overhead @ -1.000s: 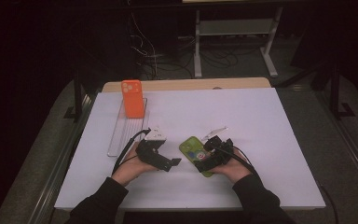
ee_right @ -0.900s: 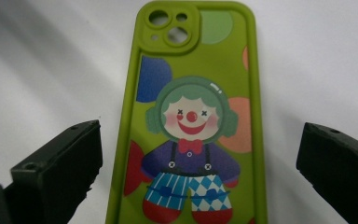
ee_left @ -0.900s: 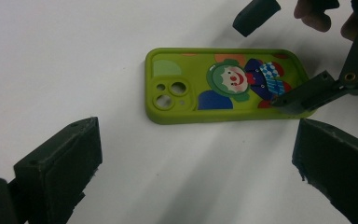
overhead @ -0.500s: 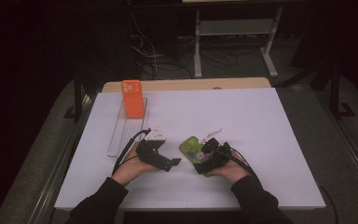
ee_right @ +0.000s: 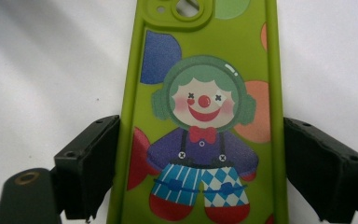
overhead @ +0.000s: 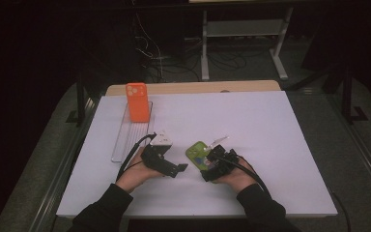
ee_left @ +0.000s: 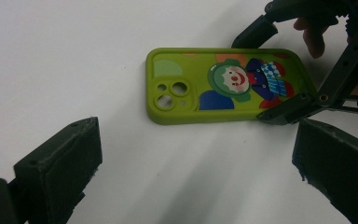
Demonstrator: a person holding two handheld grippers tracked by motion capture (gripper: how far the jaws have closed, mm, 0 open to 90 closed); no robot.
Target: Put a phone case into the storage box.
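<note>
Two grippers at green clown case, right one closing around it

Two hand-held grippers low on the white bench (overhead: 280,145), near its front edge. Green phone case (overhead: 197,153) lies flat, clown print up, camera cutout at the end far from the right gripper (overhead: 207,166).

Right gripper view: case (ee_right: 205,116) runs straight up between the two black fingers (ee_right: 86,163), lower end between the pads. Left pad looks at or touching the case's side edge, right pad just beside the other edge; contact not clear. Jaws have just been closing with the case between them, no firm clamp visible, so fingers not yet clenched on it.

Left gripper (overhead: 174,166) sits just left of the case, apart from it. Left gripper view: its fingers (ee_left: 60,163) stand wide apart, released, nothing between them but bare bench; case (ee_left: 223,86) lies ahead of the fingertips, lengthwise across the view, cutout end on the left. Right gripper's fingers (ee_left: 284,112) reach along both long edges of the case at its right end, a fingertip of the right hand (ee_left: 310,35) behind them.

Far side of the left gripper: clear tray (overhead: 125,140) on the bench, orange phone case (overhead: 137,101) upright at its far end, well apart from the fingers of both grippers. Cable from the left gripper loops toward the tray. Room beyond the bench dark
</note>
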